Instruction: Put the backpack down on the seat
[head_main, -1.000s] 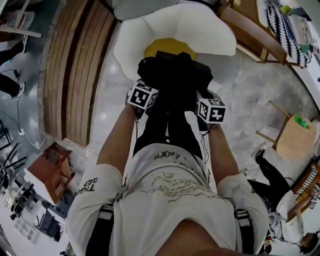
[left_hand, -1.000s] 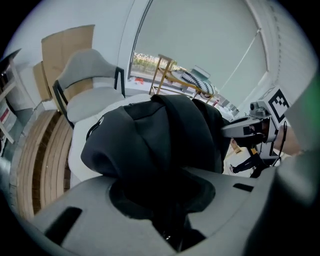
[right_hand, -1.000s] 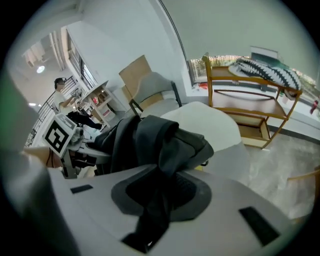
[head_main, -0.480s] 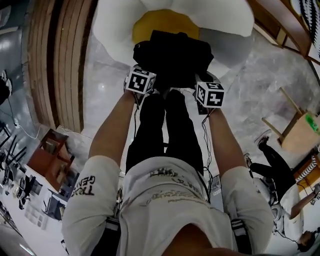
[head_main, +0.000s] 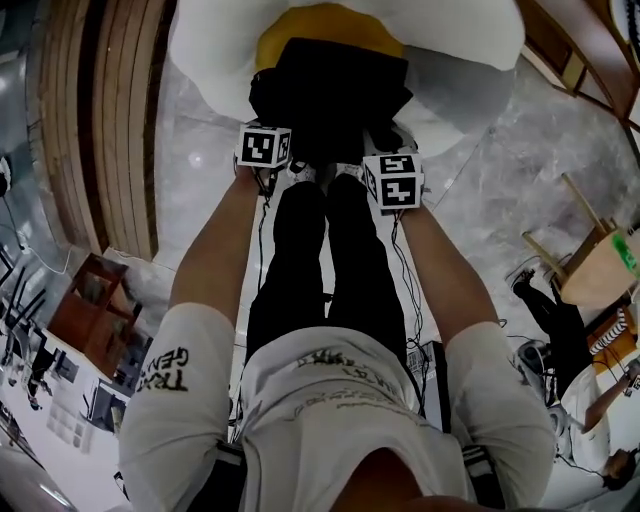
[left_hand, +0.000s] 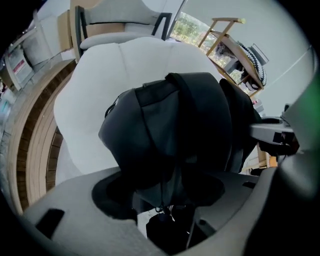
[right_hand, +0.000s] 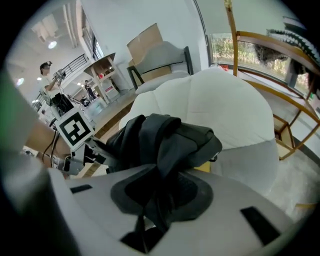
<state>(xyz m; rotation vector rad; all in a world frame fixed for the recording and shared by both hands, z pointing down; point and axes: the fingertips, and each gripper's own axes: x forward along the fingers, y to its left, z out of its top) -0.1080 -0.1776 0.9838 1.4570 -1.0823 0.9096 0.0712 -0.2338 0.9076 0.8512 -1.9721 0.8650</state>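
A black backpack (head_main: 330, 95) rests on the yellow middle cushion (head_main: 330, 18) of a white petal-shaped seat (head_main: 205, 60). Both grippers sit at its near edge, the left marker cube (head_main: 265, 147) and the right marker cube (head_main: 393, 180) side by side. My left gripper (left_hand: 165, 202) has just been opening; its jaws stand wide, and the bag's fabric and a dangling cord lie loose between them. My right gripper (right_hand: 159, 200) has eased slightly, but its pads still pinch a black strap (right_hand: 162, 165) of the backpack.
Curved wooden steps (head_main: 110, 120) run along the left of the seat. A round wooden stool (head_main: 592, 265) and a seated person's legs (head_main: 545, 305) are at the right. A small brown table (head_main: 85, 310) stands at lower left, and a wooden rack (head_main: 585, 50) at upper right.
Both grippers and the backpack have come down onto the seat. The bag now covers most of the yellow cushion, and the two marker cubes sit closer to the seat's front edge.
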